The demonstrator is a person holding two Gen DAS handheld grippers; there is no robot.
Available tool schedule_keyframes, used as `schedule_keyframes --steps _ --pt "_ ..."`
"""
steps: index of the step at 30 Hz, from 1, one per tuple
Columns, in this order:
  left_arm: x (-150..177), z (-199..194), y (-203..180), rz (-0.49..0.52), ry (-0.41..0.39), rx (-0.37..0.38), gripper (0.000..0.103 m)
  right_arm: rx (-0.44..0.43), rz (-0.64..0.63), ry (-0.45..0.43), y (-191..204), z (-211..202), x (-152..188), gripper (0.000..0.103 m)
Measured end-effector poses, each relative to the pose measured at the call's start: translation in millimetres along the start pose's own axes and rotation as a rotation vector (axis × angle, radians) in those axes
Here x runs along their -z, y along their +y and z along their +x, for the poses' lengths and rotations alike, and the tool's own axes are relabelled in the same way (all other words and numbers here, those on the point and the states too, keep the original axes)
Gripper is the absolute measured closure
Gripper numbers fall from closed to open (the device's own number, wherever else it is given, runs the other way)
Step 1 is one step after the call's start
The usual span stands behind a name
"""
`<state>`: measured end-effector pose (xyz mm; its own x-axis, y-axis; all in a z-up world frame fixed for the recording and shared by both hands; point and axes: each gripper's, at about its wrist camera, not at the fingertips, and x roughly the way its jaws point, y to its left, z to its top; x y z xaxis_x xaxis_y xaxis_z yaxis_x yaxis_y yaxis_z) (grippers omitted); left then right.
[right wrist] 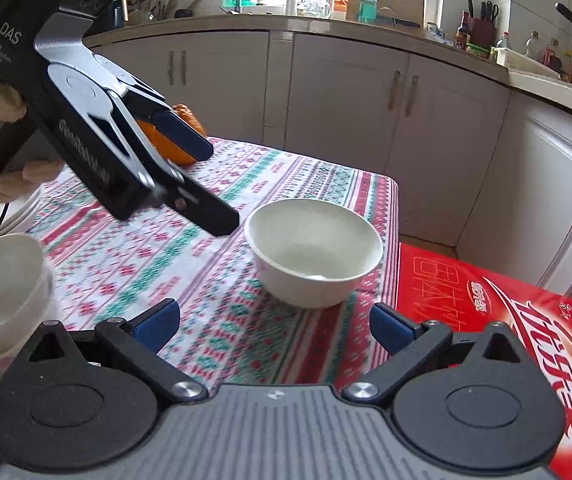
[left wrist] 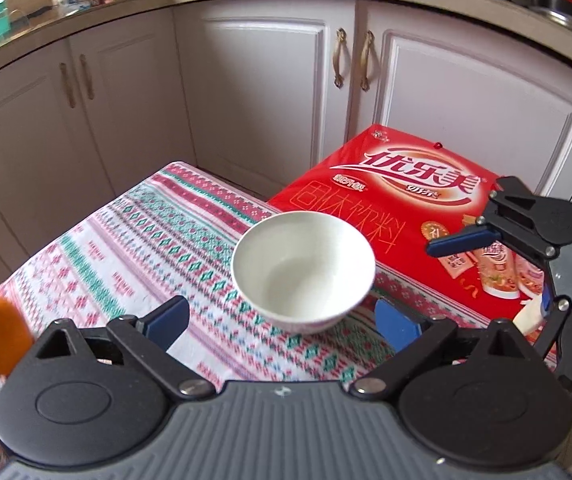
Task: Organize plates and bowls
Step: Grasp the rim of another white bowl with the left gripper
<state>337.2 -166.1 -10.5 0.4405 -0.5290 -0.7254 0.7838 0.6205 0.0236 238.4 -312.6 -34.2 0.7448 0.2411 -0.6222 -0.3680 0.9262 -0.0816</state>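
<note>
Left tongs [left wrist: 281, 316]: standing wide apart with nothing between the pads, hovering over the bench [left wrist: 125, 248] and pointing down at the lone bowl [left wrist: 304, 272], which is sitting just ahead of the fingertips, untouched.
Right tongs [right wrist: 273, 320]: also standing apart and empty, facing the same bowl from the other side; it is resting just ahead of them, between their two blue pads in line of sight but not touched.
Lone bowl: sitting upright and empty near the bench's far corner, beside the red carton [left wrist: 406, 200], apart from the other crockery, so probably the next piece to be gathered.
Stacked bowls [right wrist: 1, 280]: nesting one inside another to the left of the right tongs, likely the place where this bowl belongs.
Plates [right wrist: 21, 216]: an edge showing behind the stack, under the person's hand [right wrist: 5, 108].
Orange thing [right wrist: 177, 136]: lying beyond the left tongs; what it is cannot be told.
</note>
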Motion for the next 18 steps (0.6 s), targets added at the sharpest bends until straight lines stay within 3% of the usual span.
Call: schedule_keyframes --steps 6,12,18 --pt "-9.1 34.3 6.9 0.020 0.028 0.025 0.004 0.017 -0.012 0.016 -14.5 28.9 -4.6 0.001" --pt "-13.3 57.2 21.3 -0.022 0.050 0.054 0.005 0.009 -0.014 0.028 -22.9 50.2 -7.1 0.001" --pt "-19.9 68.8 31.5 -0.061 0.060 0.096 0.015 0.020 -0.022 0.027 -26.5 62.8 -8.8 0.002"
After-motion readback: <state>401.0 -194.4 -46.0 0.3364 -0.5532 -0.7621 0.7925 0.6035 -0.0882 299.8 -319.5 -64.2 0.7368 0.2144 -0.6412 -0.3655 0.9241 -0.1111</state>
